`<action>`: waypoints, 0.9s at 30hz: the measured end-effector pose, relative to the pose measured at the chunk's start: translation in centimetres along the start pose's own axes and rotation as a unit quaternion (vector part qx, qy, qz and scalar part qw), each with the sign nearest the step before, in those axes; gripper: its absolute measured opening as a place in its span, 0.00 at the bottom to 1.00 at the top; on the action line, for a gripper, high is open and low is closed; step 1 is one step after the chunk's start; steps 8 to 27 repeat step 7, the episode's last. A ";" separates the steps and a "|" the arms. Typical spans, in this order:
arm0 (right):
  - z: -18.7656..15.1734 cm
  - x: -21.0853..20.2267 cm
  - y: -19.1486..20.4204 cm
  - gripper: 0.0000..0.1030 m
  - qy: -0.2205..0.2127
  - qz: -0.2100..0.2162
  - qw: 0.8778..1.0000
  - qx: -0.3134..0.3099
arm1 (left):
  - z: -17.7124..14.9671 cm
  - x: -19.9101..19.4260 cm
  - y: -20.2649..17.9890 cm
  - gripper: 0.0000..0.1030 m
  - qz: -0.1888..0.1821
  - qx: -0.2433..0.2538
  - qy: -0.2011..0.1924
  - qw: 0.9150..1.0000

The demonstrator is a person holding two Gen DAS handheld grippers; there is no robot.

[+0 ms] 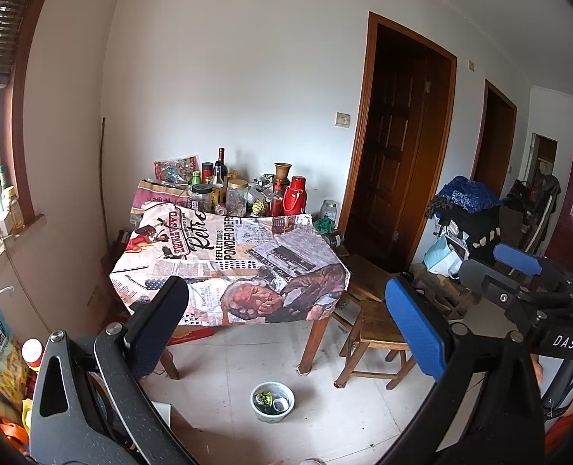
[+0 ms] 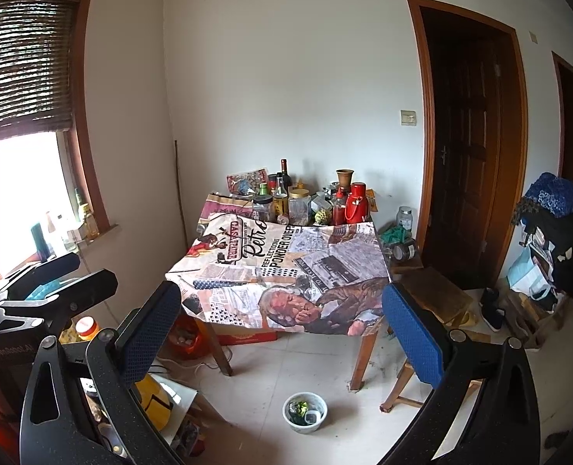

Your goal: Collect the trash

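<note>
Nearest in both wrist views stand the tools: the left tool (image 1: pixel 286 321) and the right tool (image 2: pixel 282 333) each hold their two padded fingers spread wide apart, released, with nothing between them. In the left wrist view the right tool shows again at the right edge, also spread.

Below them lies a pale tiled floor (image 1: pixel 247 352). On it, one white bowl (image 1: pixel 273 402) sits alone in front of the bench, holding green scraps and a small white piece; this is the trash that can be seen, and it is apart from both tools. To the left, by the window wall, lies a heap of packets and one white-capped bottle (image 1: pixel 33 352).

Next comes one wooden bench (image 1: pixel 314 343) draped with a cloth (image 1: pixel 232 267) printed like old newspapers; its near half is bare. One low wooden stool (image 1: pixel 375 343) stands just beside its right front leg.

At the far edge of the bench, against the white wall, bottles and jars crowd together: one tall dark wine bottle (image 1: pixel 220 168), one red flask (image 1: pixel 295 195), one brown vase (image 1: pixel 282 171), and several jars whose number cannot be told.

On the right wall are two dark wooden doors (image 1: pixel 395 155), with one light switch (image 1: pixel 342 119) beside the nearer. One window with a bamboo blind (image 2: pixel 23 66) is on the left; bottles line its sill.
</note>
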State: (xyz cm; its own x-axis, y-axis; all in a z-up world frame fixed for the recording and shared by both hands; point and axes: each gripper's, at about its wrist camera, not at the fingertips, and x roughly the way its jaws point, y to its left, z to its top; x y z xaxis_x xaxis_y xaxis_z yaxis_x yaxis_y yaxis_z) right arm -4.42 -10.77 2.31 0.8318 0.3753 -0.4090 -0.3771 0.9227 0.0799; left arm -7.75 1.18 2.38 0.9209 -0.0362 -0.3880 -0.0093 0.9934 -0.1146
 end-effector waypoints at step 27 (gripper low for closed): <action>0.1 0.8 -1.1 1.00 0.004 0.003 1.000 0.005 | -0.1 0.5 -0.2 0.99 0.006 0.000 0.004 1.000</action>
